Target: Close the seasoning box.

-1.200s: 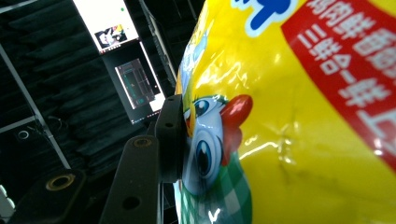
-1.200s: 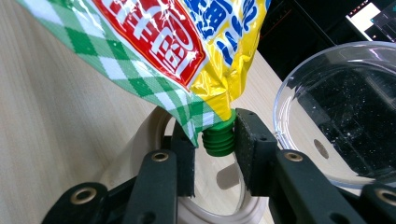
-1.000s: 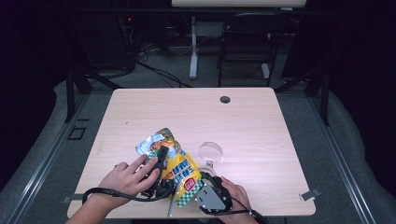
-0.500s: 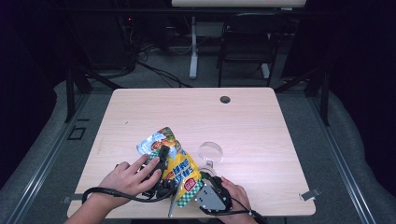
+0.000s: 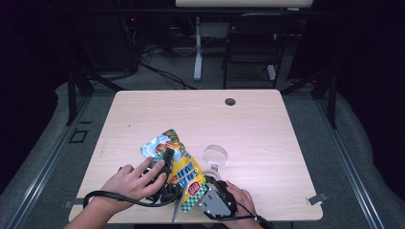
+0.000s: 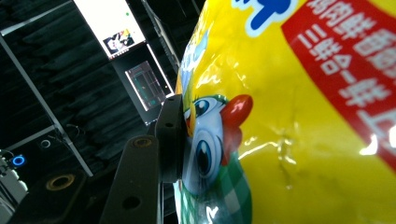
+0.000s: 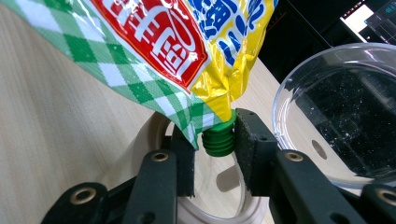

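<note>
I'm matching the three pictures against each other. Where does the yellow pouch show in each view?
High view: pouch lies low and left of centre, between both hands.
Left gripper view: it takes up the right side, a pad against it.
Right gripper view: its lower end hangs from the top, green spout between the jaws.
Shared landmark: the red label, in all three.

Light wood-grain table [image 5: 267,124], rectangular, rounded corners, standing on grey floor [image 5: 353,143]. Small dark round grommet hole [image 5: 230,101] near the far edge, right of centre. On the top, toward the near edge: a clear round dish [image 5: 215,155], just right of a yellow pouch [image 5: 184,169]. The pouch's far end seems to rest on the wood; whether the rest touches cannot be told. In the right gripper view, a pale ring [image 7: 154,135] lies flat under the pouch's green spout [image 7: 219,137].
</note>
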Demonstrator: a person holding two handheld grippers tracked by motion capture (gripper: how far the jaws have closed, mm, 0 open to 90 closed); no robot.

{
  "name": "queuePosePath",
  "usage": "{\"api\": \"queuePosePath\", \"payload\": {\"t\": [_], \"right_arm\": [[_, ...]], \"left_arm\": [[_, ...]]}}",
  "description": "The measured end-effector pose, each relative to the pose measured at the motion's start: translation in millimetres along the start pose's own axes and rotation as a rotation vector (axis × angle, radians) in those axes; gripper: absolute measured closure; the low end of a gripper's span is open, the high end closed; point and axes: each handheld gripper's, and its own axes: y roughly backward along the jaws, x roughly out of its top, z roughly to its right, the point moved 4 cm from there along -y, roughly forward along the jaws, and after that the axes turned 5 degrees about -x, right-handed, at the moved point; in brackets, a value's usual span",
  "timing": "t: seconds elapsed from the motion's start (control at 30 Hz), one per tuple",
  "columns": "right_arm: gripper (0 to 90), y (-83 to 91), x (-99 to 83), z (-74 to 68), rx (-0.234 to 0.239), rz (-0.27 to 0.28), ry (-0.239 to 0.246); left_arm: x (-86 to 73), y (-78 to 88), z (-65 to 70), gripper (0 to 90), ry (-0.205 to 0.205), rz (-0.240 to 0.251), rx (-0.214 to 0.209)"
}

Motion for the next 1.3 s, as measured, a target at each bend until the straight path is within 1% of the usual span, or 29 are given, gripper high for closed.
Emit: {"api": "queuePosePath", "payload": {"t": [0.03, 0.1, 0.13, 0.17, 0.23, 0.27, 0.57, 0.6, 0.63, 0.67, 0.7, 0.73, 0.77, 0.8, 0.83, 0.9, 0.97, 1.23, 1.3], "right_arm": [[69.9, -0.2, 0.0, -0.4, -0.004, 0.005, -0.006], [69.8, -0.1, 0.0, -0.5, -0.007, 0.006, -0.008], [69.9, -0.1, 0.0, -0.4, -0.008, 0.006, -0.009], [69.9, 0.2, 0.0, 0.0, -0.006, 0.002, -0.007], [69.9, 0.4, -0.2, 0.4, -0.008, -0.002, -0.005], [69.9, 0.5, -0.2, 0.6, -0.008, -0.004, -0.004], [69.9, 0.4, -0.4, 1.3, -0.009, -0.01, -0.012], [69.9, 0.4, -0.4, 1.4, -0.008, -0.009, -0.014], [69.9, 0.4, -0.3, 1.4, -0.01, -0.007, -0.016], [69.9, 0.5, -0.3, 1.5, -0.009, -0.007, -0.016], [69.9, 0.4, -0.1, 1.3, -0.009, -0.004, -0.02], [69.9, 0.5, -0.1, 1.3, -0.009, -0.004, -0.02], [69.9, 0.5, -0.1, 1.2, -0.009, -0.004, -0.019], [69.9, 0.5, -0.1, 1.1, -0.008, -0.005, -0.019], [69.9, 0.4, -0.1, 1.0, -0.008, -0.005, -0.019], [69.9, 0.4, -0.1, 1.1, -0.008, -0.007, -0.017], [69.9, 0.4, -0.1, 1.1, -0.009, -0.007, -0.017], [69.9, 0.4, 0.0, 1.0, -0.009, -0.007, -0.017], [69.9, 0.4, 0.0, 1.2, -0.01, -0.006, -0.019]], "left_arm": [[-0.1, 0.1, 0.3, 63.5, 0.004, -0.002, -0.005], [-0.1, 0.3, -0.3, 63.6, 0.0, -0.002, -0.001], [-0.1, 0.9, -0.7, 63.6, -0.016, -0.018, -0.013], [0.3, 0.3, -0.5, 63.6, -0.006, -0.008, -0.01], [0.5, 0.3, -0.2, 63.6, 0.001, -0.008, -0.01], [0.7, 0.6, -1.3, 63.6, -0.012, -0.014, -0.013], [1.5, 0.4, -2.9, 63.7, -0.022, -0.019, -0.017], [1.4, 0.5, -2.5, 63.6, -0.013, -0.018, -0.017], [1.3, 0.5, -2.6, 63.7, -0.013, -0.018, -0.017], [1.4, 0.5, -3.2, 63.7, -0.01, -0.014, -0.008], [1.4, 0.6, -2.8, 63.7, -0.014, -0.017, -0.018], [1.4, 0.8, -3.1, 63.7, -0.019, -0.02, -0.018], [2.1, 0.0, -3.2, 63.7, -0.004, 0.001, -0.002], [2.1, 0.0, -3.2, 63.7, -0.005, 0.0, -0.003], [2.0, 0.1, -2.8, 63.7, -0.016, -0.009, -0.017], [2.1, 0.2, -3.5, 63.8, -0.019, -0.007, -0.01], [2.3, 0.2, -4.3, 63.8, -0.031, -0.009, -0.012], [2.6, 0.0, -5.9, 63.9, -0.043, -0.008, -0.012], [2.6, 0.2, -6.2, 63.9, -0.038, -0.009, -0.012]]}}
